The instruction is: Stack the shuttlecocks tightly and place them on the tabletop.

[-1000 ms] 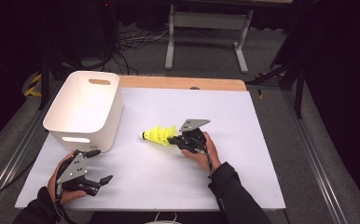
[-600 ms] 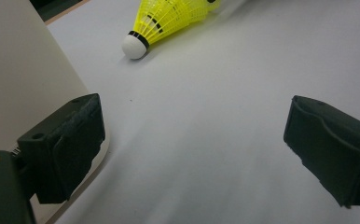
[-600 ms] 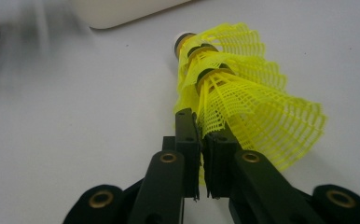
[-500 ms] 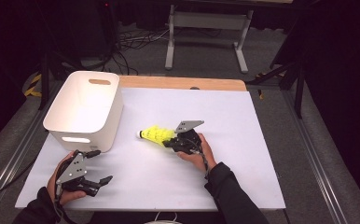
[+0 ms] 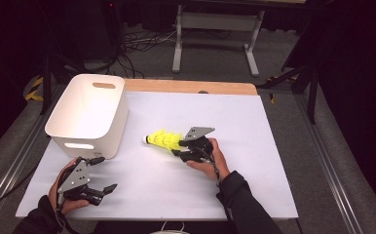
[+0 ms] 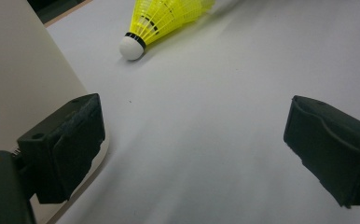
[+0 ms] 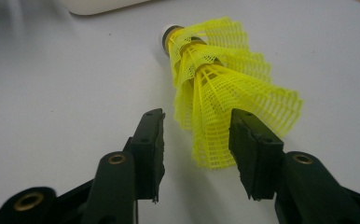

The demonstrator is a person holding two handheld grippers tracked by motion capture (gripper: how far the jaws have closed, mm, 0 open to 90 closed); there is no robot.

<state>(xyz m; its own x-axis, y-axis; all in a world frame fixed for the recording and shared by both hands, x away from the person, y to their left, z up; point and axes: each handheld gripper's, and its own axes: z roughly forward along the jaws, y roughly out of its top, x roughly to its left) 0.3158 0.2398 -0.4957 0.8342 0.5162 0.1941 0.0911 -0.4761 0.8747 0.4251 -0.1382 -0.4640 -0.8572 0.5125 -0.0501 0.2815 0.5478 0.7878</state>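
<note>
Shuttlecocks [image 5: 164, 140], yellow, nested, lie mid-bench just right of white bin [image 5: 89, 114]. We judge them featherlight, skirts flimsy, crushable; stiffer hold near cork. Our right gripper [image 7: 194, 135] spread around rear skirt, not clamped. Left gripper [image 5: 98, 187] wide open, holding nothing, beside bin.

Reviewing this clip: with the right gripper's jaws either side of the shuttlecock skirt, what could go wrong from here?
Two likely risks. The right gripper stands open around the flared end of the yellow shuttlecock; closing hard on that thin mesh skirt may crush or deform it. The jaws sit near the skirt's rim, not the cork, so the light shuttlecock may slip or pivot out. The white bin stands close ahead of its cork tip, so a nudge may push it against the wall.
</note>
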